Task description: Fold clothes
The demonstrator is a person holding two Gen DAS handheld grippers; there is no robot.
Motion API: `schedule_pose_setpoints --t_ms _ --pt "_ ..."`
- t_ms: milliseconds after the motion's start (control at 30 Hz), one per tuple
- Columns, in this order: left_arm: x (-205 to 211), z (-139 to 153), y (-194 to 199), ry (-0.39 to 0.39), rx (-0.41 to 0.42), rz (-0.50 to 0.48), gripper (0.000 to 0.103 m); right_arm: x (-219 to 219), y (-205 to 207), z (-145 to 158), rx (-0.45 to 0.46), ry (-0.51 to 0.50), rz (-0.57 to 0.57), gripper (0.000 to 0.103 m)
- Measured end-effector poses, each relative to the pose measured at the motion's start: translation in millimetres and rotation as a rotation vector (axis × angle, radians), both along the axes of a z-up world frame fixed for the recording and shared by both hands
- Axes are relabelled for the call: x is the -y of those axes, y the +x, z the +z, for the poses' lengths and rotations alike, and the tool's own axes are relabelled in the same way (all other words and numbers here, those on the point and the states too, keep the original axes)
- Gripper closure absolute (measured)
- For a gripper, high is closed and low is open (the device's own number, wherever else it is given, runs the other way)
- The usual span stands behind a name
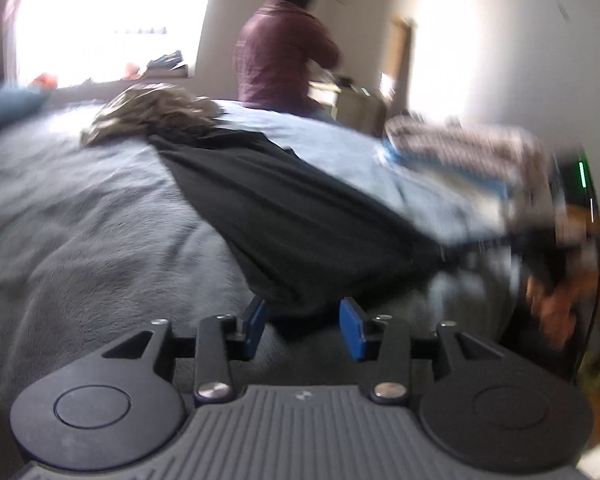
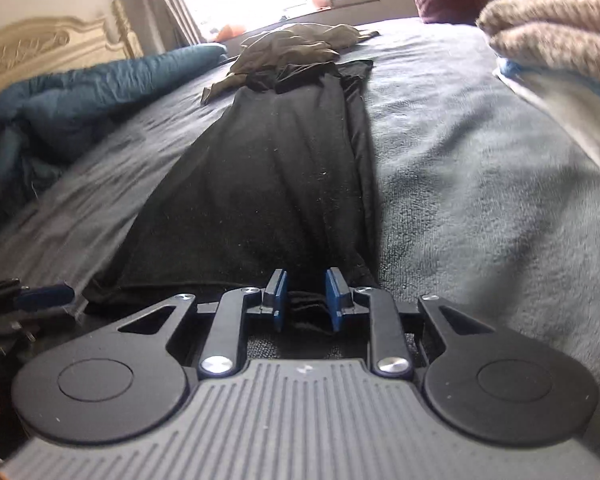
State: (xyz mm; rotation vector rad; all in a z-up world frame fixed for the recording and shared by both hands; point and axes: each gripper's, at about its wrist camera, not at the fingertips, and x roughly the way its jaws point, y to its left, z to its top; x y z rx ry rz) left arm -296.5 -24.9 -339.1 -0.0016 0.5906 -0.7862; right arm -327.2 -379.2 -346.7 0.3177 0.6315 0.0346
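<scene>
A: Left wrist view first. My left gripper point(image 1: 302, 326) has its jaws apart, nothing pinched. The near corner of the black garment point(image 1: 284, 216) lies just beyond the tips, lower centre, and runs as a long strip up to the upper left across the grey blanket point(image 1: 80, 220). The picture is smeared, so I cannot tell whether a pad touches the cloth.

B: And the right?

A: Right wrist view. My right gripper point(image 2: 306, 300) has its jaws parted only narrowly; the black hem bunches between the blue pads point(image 2: 277, 300), bottom centre. I cannot tell whether they press on it, though I see slack either side. The garment point(image 2: 284, 168) stretches flat up the middle of the frame, its far end crumpled under an olive cloth point(image 2: 296, 46).

B: Handling?

A: My judgement: thin knit, light, limp, no stiffness. It will drape and sag from any single hold and drag on the fleece. Lint suggests it clings. I would take it at the two near corners of the hem, one per gripper, biting well in so the fabric cannot slide out, and lift evenly.

B: Neighbours?

A: Folded stack point(image 2: 560, 28) upper right, well apart.
</scene>
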Motion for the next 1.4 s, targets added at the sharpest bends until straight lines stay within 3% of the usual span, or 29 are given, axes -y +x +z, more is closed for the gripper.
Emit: schedule_pose_setpoints --t_ms 133,233,333,533,667,767,900,1033,1100,1233,1400 --pt "3 -7 36 -0.064 -0.201 0.034 0.06 -4 0 -2 0.007 -0.004 -0.007 0.083" --pt "8 -22 58 -0.116 -0.384 0.06 0.066 -5 -3 -3 0.017 -0.001 -0.01 0.083" --pt "5 -29 63 -0.2 -0.483 0.087 0.097 -4 -5 -4 0.027 0.01 -0.01 0.083" --pt "-18 -34 60 -0.42 -0.662 0.075 0.099 -1 -8 -6 0.041 0.027 -0.003 0.083" --pt "-27 -59 62 -0.372 -0.717 0.087 0.099 -1 -9 -7 0.048 0.026 -0.003 0.083" --pt "-34 -62 52 -0.355 -0.681 0.059 0.098 -1 -9 -8 0.049 0.025 -0.002 0.083" --pt "-35 -36 33 -0.204 -0.502 0.048 0.092 -1 -8 -7 0.046 0.023 0.001 0.083" --pt "-25 2 19 -0.083 -0.279 0.041 0.067 -2 -8 -7 0.044 0.024 -0.002 0.083" --pt "-12 18 24 -0.052 -0.204 0.019 0.063 -2 -9 -8 0.047 0.025 -0.007 0.083" --pt "32 34 50 -0.022 -0.129 -0.047 0.04 -1 -12 -8 0.063 0.036 -0.011 0.082" --pt "95 23 79 0.1 -0.083 -0.094 0.033 5 -14 7 0.072 0.062 -0.007 0.079"
